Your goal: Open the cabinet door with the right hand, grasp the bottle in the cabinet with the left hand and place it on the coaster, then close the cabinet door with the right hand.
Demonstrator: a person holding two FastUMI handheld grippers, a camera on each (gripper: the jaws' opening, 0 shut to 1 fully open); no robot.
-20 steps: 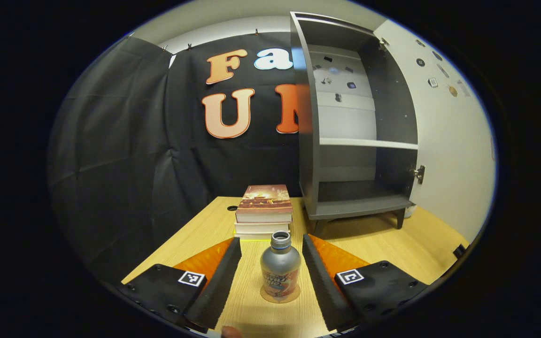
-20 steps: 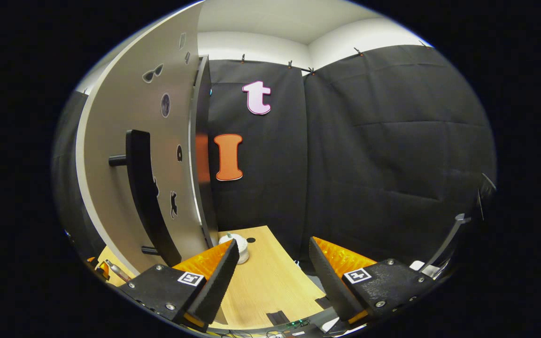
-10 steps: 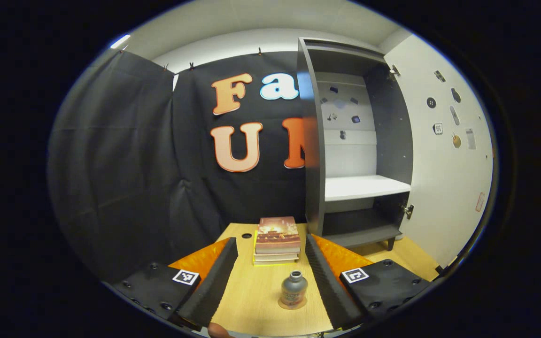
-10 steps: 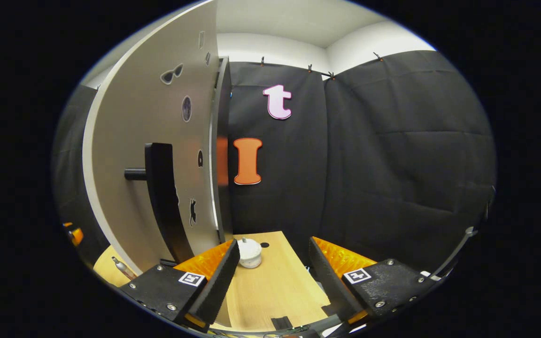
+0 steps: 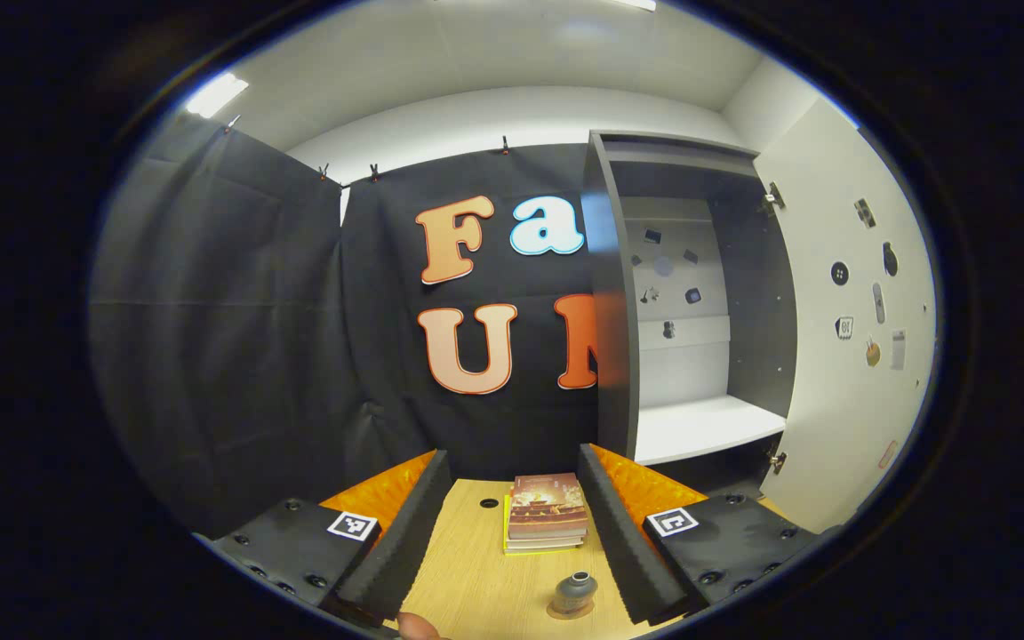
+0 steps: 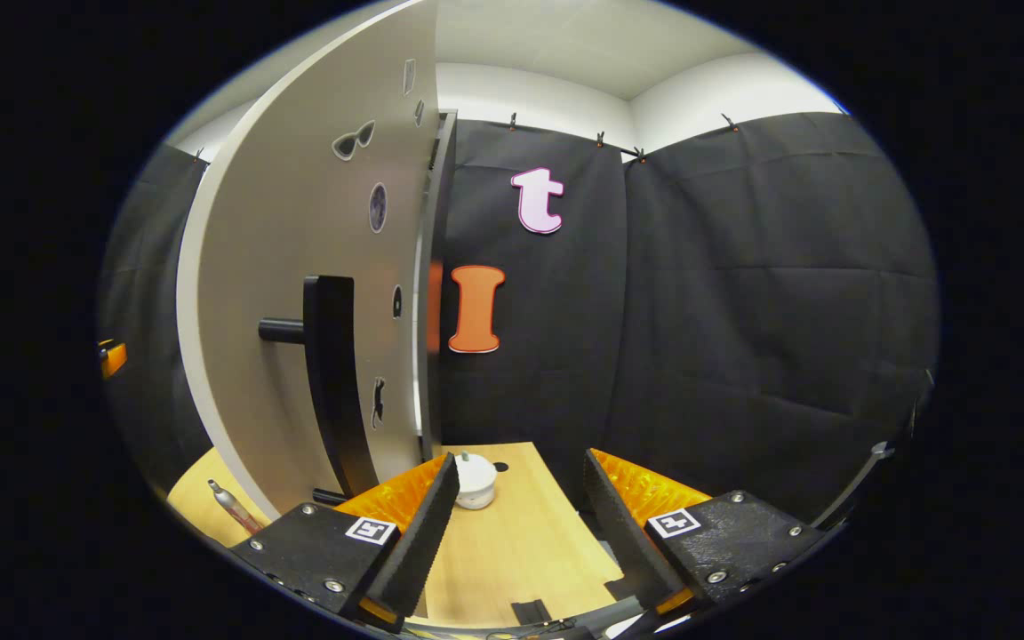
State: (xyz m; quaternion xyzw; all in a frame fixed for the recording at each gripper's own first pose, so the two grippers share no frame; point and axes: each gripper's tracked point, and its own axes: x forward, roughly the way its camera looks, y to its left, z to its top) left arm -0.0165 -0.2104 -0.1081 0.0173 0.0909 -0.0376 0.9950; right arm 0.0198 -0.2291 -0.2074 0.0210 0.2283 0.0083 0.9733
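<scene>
Bottle (image 5: 575, 590) stands upright on the coaster (image 5: 565, 612) on the table (image 5: 468, 578), low in the left gripper view and between the fingers of the left gripper (image 5: 512, 524), which is spread wide, holds nothing and is clear of the bottle. Cabinet (image 5: 654, 311) is empty; its door (image 5: 841, 338) hangs wide open. Right gripper (image 6: 516, 524) is also spread wide and empty, with the door handle (image 6: 334, 382) off to its left and not between its fingers. Judgement: placing looks done; closing the door is what remains. Risks: the right gripper reaches for the handle at an angle and only one finger catches it, so it slips off; the door gets pushed too hard, slams and jolts the cabinet; the swinging door edge sweeps toward the stack of books (image 5: 548, 520) near the cabinet foot, or the left gripper drops and tips the bottle. A small white pot (image 6: 475, 480) and a pen (image 6: 232, 507) lie near the door base and could be knocked.
</scene>
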